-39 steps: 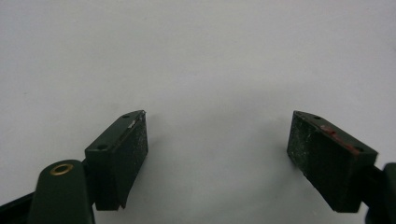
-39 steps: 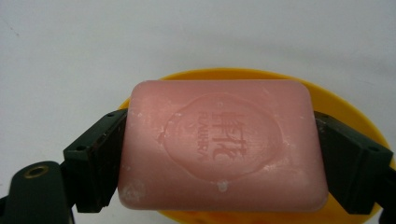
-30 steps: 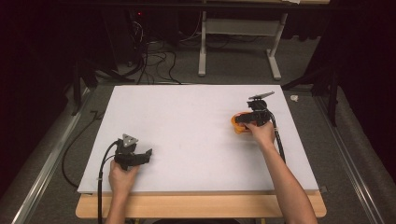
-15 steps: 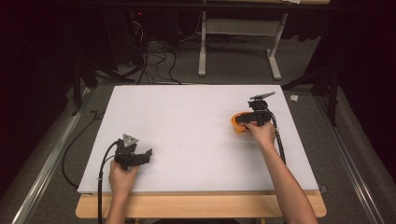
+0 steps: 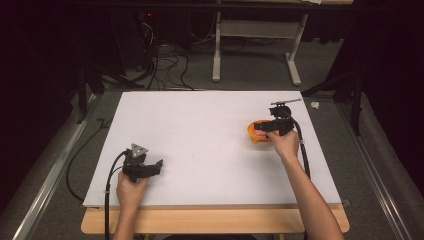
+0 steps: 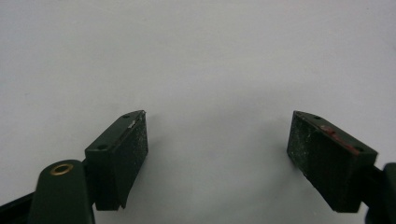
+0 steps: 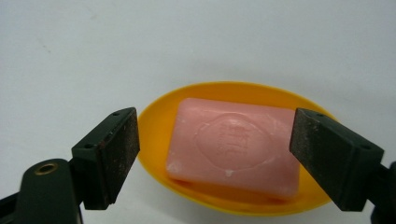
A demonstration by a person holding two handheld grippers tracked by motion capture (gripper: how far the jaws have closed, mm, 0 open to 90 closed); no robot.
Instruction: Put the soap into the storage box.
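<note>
A pink bar of soap (image 7: 233, 145) lies in an oval orange-yellow dish (image 7: 159, 121) on the white board. In the high view the dish (image 5: 254, 135) sits at the board's right side, partly covered by my right gripper (image 5: 261, 127). That gripper (image 7: 215, 151) is open, its jaws spread to either side of the soap and not touching it. My left gripper (image 5: 155, 166) rests near the board's front left corner. It (image 6: 217, 149) is open over bare white surface with nothing between its jaws.
The white board (image 5: 200, 130) lies on a wooden table (image 5: 210, 220). Black cables (image 5: 165, 65) and a white table frame (image 5: 255, 45) stand on the floor behind. A small white object (image 5: 315, 105) lies off the board's far right corner.
</note>
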